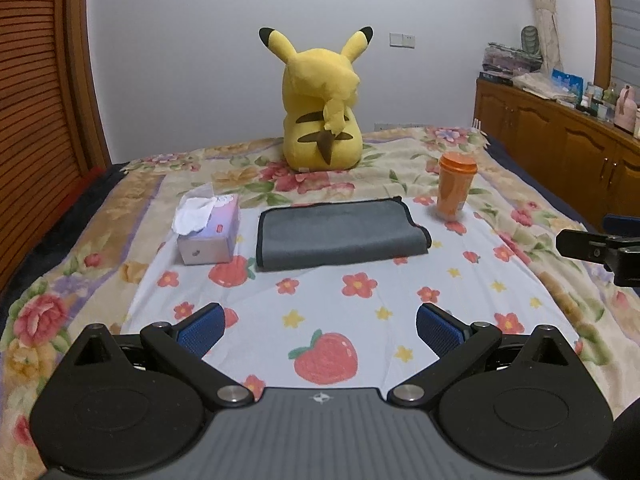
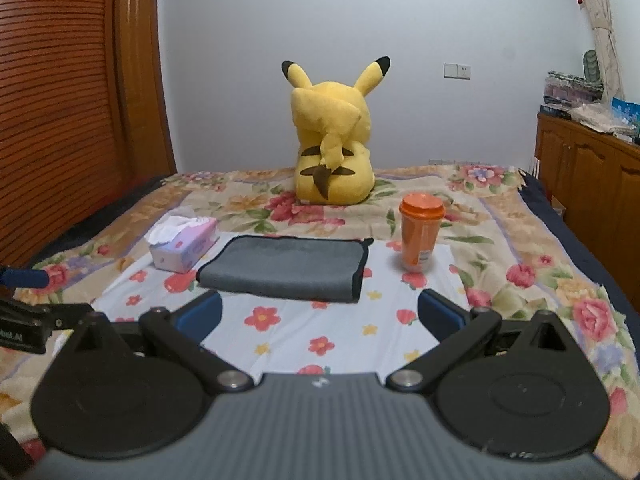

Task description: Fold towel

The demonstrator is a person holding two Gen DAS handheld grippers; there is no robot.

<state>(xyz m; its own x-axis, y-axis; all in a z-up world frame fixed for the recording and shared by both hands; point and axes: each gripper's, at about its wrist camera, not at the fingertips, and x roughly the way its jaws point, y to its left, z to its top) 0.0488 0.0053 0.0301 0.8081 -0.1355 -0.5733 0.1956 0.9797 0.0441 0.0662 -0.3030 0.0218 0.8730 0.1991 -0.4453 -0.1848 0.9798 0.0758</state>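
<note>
A grey towel [image 1: 340, 234] with a dark hem lies folded over on a white cloth printed with flowers and strawberries [image 1: 340, 300] on the bed. It also shows in the right wrist view [image 2: 284, 268]. My left gripper [image 1: 320, 326] is open and empty, held above the cloth well in front of the towel. My right gripper [image 2: 320, 312] is open and empty, just short of the towel's near edge. The right gripper's side shows at the right edge of the left wrist view [image 1: 600, 252].
A tissue box [image 1: 208, 228] sits left of the towel and an orange lidded cup [image 1: 454, 186] right of it. A yellow Pikachu plush [image 1: 320, 116] sits behind. A wooden cabinet [image 1: 560, 140] stands right of the bed, a slatted wooden door [image 1: 36, 120] left.
</note>
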